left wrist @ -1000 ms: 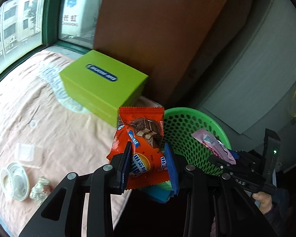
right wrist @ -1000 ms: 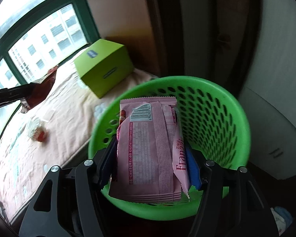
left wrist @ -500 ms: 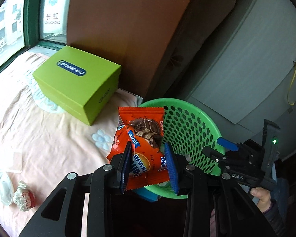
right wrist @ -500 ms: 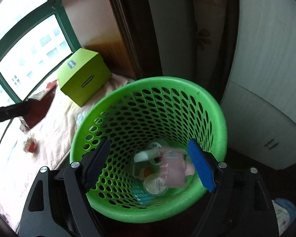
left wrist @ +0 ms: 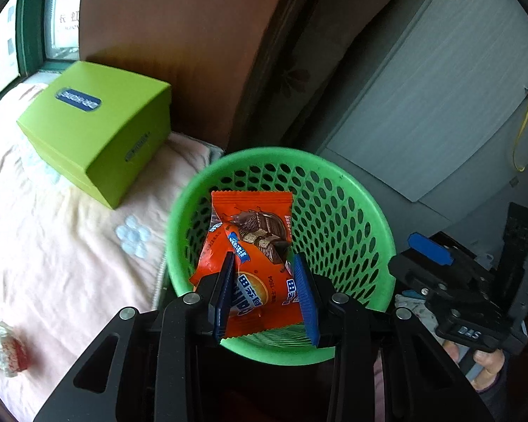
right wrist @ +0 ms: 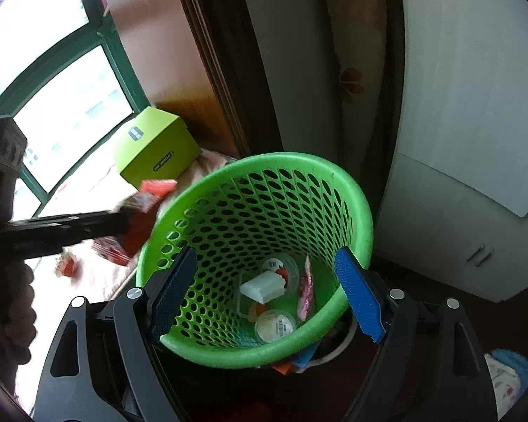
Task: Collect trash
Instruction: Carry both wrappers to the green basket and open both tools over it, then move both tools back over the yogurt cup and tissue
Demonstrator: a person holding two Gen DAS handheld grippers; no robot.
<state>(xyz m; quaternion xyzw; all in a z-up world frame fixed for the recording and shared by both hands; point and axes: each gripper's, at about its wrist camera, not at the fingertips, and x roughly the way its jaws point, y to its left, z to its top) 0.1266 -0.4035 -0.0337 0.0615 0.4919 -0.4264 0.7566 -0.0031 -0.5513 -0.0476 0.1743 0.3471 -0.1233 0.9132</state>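
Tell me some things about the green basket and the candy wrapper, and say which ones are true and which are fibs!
1. The left gripper is pinching an orange snack wrapper. True.
2. The right gripper is holding a pink wrapper. False: its jaws are wide open and empty; the pink wrapper lies inside the green basket.
3. The green basket has nothing in it. False: small cups and wrappers lie at the bottom.
4. A lime-green box sits on the pink cloth beside the basket. True.
5. A crumpled red-and-white wrapper is on the cloth, outside the basket. True.
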